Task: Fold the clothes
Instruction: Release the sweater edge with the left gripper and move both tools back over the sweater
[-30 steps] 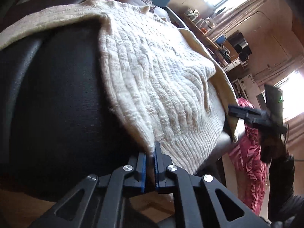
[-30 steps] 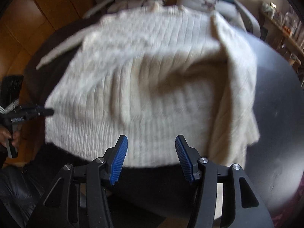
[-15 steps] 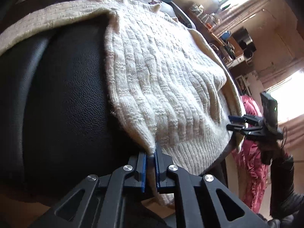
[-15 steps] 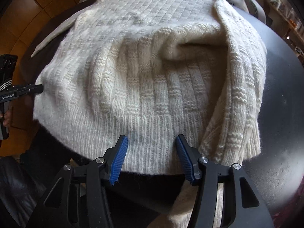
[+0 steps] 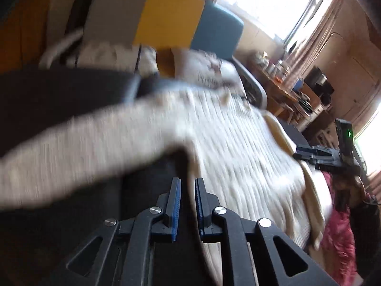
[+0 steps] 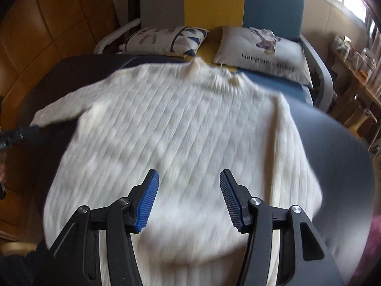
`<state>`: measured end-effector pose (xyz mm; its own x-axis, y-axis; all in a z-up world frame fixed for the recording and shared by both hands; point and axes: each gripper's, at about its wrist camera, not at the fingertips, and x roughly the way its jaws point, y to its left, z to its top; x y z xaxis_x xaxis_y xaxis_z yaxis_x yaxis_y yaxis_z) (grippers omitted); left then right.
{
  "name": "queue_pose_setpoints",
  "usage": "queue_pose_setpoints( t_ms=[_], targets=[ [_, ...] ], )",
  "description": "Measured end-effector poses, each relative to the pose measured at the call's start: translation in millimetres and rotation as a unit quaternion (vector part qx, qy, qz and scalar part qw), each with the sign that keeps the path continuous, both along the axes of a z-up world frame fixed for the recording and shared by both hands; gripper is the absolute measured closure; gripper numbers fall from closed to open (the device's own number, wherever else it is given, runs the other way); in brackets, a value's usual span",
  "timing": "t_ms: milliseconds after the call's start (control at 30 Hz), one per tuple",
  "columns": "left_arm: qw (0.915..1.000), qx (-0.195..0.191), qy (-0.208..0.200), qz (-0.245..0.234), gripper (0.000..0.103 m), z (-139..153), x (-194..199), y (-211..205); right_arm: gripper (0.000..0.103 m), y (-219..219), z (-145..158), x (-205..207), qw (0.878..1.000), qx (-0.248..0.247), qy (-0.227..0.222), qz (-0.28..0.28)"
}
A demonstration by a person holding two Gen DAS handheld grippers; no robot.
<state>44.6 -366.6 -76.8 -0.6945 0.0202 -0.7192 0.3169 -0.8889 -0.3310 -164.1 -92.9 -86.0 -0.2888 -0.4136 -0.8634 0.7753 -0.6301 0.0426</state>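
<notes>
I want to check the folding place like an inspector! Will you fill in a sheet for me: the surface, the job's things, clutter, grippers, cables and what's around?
Surface: dark round table, mostly covered.
Job's things: cream knit sweater spread flat on the table, neck toward the sofa, one sleeve stretched out to the left; blurred.
Clutter: nothing seen on the table.
Grippers: left gripper jaws opening, a narrow gap, nothing pinched between them; right gripper open above the sweater's hem, holding nothing.
Cables: nothing seen.
Surroundings: sofa in grey, yellow and blue with two cushions; crowded shelf; bright window; red cloth at the right.
</notes>
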Motion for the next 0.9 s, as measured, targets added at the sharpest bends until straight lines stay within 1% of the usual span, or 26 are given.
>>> queue_pose_setpoints(
  t_ms=[100, 133, 200, 300, 400, 467, 500, 533, 567, 667, 733, 800, 833, 900],
  targets=[
    [0.9997, -0.021, 0.01, -0.002, 0.092, 8, -48, -19, 0.046, -25, -3, -30, 1.0, 0.007, 0.01, -0.002],
    [0.9996, -0.027, 0.007, -0.004, 0.092, 6, -66, -26, 0.046, -32, -4, -39, 1.0, 0.01, 0.012, -0.003],
    [0.9994, -0.035, -0.002, -0.009, 0.092, -2, -98, -34, 0.046, -44, -8, -54, 1.0, 0.019, 0.014, -0.003],
    [0.9988, -0.034, -0.019, -0.029, 0.092, -23, -138, -39, 0.046, -56, -21, -80, 0.999, 0.032, 0.014, -0.011],
    [0.9958, -0.058, -0.061, -0.035, 0.092, -52, -166, -37, 0.046, -63, -37, -104, 0.999, 0.026, 0.0, -0.03],
    [0.9912, -0.074, -0.104, -0.032, 0.092, -76, -177, -39, 0.046, -69, -55, -118, 0.999, 0.034, -0.009, -0.041],
    [0.9891, -0.079, -0.123, -0.021, 0.092, -88, -178, -42, 0.046, -73, -67, -123, 0.998, 0.051, -0.012, -0.046],
    [0.9907, -0.074, -0.113, -0.018, 0.092, -90, -175, -45, 0.044, -74, -75, -124, 0.997, 0.057, -0.008, -0.05],
    [0.9925, -0.067, -0.101, -0.016, 0.092, -90, -173, -48, 0.043, -74, -79, -123, 0.997, 0.05, 0.001, -0.053],
    [0.9934, -0.06, -0.097, -0.013, 0.092, -86, -173, -50, 0.043, -73, -79, -123, 0.997, 0.045, 0.004, -0.057],
    [0.9942, -0.051, -0.093, -0.013, 0.092, -82, -170, -50, 0.043, -72, -76, -123, 0.997, 0.046, -0.002, -0.061],
    [0.9972, -0.025, -0.07, -0.01, 0.092, -76, -159, -54, 0.043, -71, -70, -122, 0.997, 0.047, -0.002, -0.066],
    [0.9981, -0.018, -0.059, -0.004, 0.091, -73, -151, -57, 0.043, -74, -63, -118, 0.997, 0.041, 0.003, -0.06],
    [0.999, -0.013, -0.039, 0.016, 0.091, -63, -126, -67, 0.043, -84, -45, -103, 0.999, 0.016, 0.01, -0.028]
  ],
)
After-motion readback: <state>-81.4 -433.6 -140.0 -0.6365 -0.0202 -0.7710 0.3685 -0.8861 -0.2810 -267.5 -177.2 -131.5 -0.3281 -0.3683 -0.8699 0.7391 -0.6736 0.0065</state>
